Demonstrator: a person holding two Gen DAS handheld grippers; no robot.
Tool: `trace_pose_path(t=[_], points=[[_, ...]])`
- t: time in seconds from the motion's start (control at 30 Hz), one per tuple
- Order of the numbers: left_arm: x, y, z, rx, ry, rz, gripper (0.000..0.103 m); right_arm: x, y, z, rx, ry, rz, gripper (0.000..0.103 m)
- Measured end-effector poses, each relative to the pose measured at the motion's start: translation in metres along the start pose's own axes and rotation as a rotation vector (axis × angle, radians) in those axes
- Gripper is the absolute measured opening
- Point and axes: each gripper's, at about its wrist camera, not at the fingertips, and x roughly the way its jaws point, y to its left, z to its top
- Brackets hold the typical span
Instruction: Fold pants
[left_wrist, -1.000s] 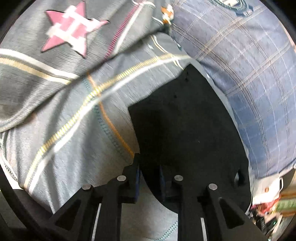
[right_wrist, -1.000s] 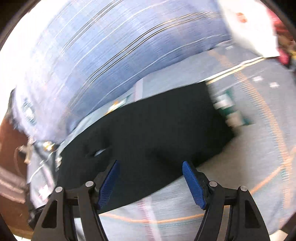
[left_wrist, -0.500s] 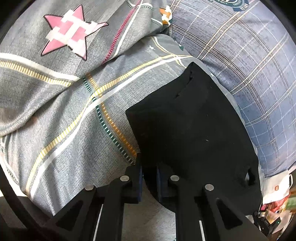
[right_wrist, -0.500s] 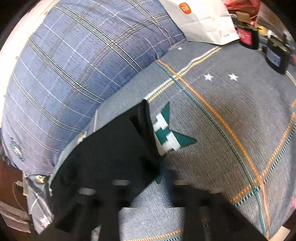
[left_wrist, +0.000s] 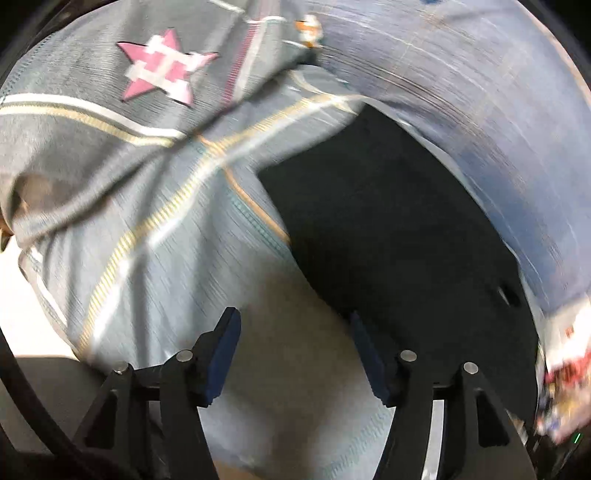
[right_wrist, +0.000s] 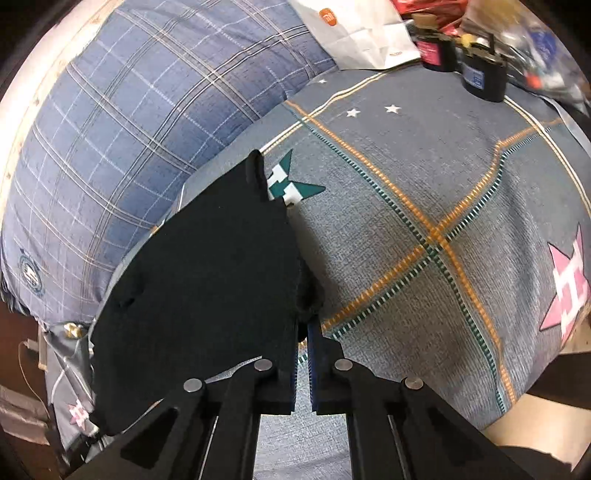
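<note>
Only readable thing is the orange Xiaomi "mi" logo on the white paper bag (right_wrist: 354, 33) at the top of the right wrist view (the round crest on the blue plaid pillow (right_wrist: 110, 155) is too tiny to read).

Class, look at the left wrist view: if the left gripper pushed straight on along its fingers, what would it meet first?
Probably the grey patterned bedsheet: bare sheet shows between the opening fingers of the left gripper. The black pants lie just right; blur hides depth.
</note>
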Motion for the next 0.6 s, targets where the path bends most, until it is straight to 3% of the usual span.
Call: trace_pose_path(t=[0.17, 0.23, 0.33, 0.37, 0.43, 0.53, 0.6], points=[[-0.003, -0.040, -0.026, 0.166, 0.015, -0.047, 0.065, -0.043, 0.002, -0.015, -0.004, -0.121, -0.007, 0.005], [-0.004, -0.061, -0.030, 0.221, 0.011, -0.068, 0.065, -0.034, -0.006, -0.016, 0.041, -0.096, -0.008, 0.005], [-0.012, -0.098, -0.036, 0.302, 0.017, -0.130, 0.065, 0.004, -0.014, -0.012, 0.066, 0.058, -0.067, 0.007], [-0.013, -0.111, -0.036, 0.329, 0.016, -0.149, 0.065, 0.002, -0.020, -0.014, 0.096, 0.054, -0.063, 0.007], [-0.025, -0.134, -0.037, 0.384, 0.000, -0.192, 0.065, -0.015, -0.028, -0.012, 0.153, -0.034, -0.018, 0.007], [-0.032, -0.173, -0.033, 0.463, -0.048, -0.244, 0.080, -0.060, -0.011, -0.004, 0.102, -0.245, 0.026, 0.010], [-0.029, -0.203, -0.026, 0.529, -0.062, -0.263, 0.082, -0.076, 0.012, 0.008, 0.035, -0.302, 0.083, 0.033]])
